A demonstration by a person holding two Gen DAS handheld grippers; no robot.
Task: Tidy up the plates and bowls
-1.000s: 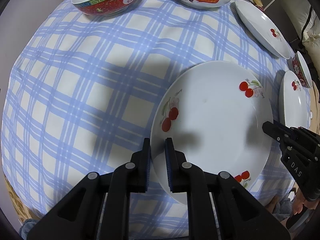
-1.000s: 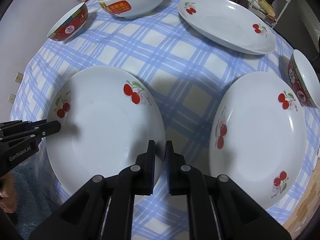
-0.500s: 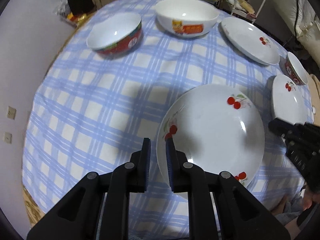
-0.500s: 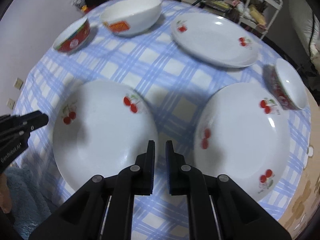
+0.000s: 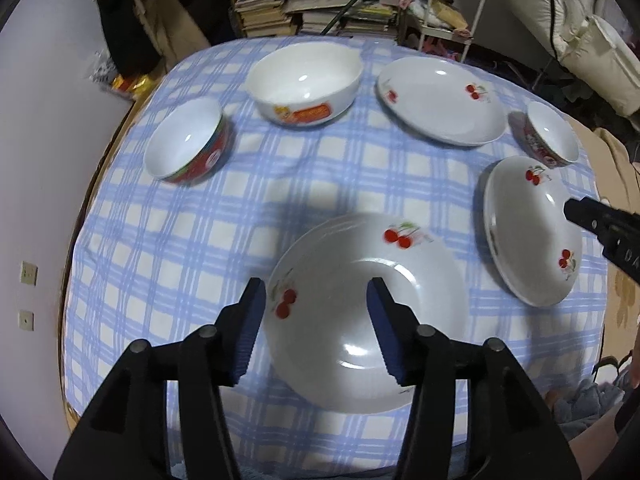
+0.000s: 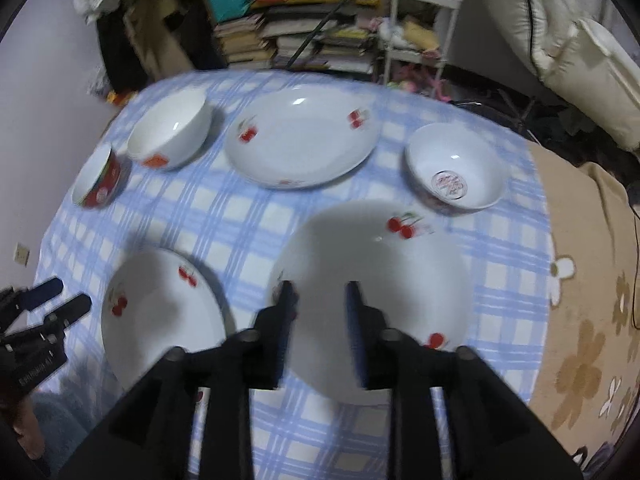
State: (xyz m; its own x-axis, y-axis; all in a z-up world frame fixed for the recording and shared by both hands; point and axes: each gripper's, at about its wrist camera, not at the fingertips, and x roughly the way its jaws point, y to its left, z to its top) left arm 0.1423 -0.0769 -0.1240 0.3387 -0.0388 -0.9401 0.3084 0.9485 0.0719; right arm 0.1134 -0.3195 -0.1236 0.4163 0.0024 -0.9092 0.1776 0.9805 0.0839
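Three cherry-printed plates and three bowls sit spread over the round checked tablecloth [image 5: 192, 240], none stacked yet, so the sorting looks barely begun. Seen from the left wrist, the near plate [image 5: 360, 320] lies at six o'clock on the table, a second plate [image 5: 528, 236] at about three o'clock, and the far plate [image 5: 440, 100] at one o'clock. The big white bowl [image 5: 304, 84] with an orange label stands at twelve, a red-sided bowl [image 5: 188, 140] at ten, and a small red-patterned bowl [image 5: 550, 134] at two, just beside the second plate.

Each dish has cloth showing around it, which leaves a rim free to be pinched from the table's edge; the plates likely belong in one pile and the bowls in another.

The left gripper [image 5: 316, 320] hangs above the near plate with its blue-padded tongs spread wide and holding nothing, the plate's near-left rim showing between them. The right gripper [image 6: 318, 312] is blurred; it hovers over the second plate [image 6: 380, 280] with its tongs parted more narrowly and nothing between them. Both point forward and down toward the table from the six o'clock side, well apart from each other. Each seems to be lining up on its own plate's near rim.
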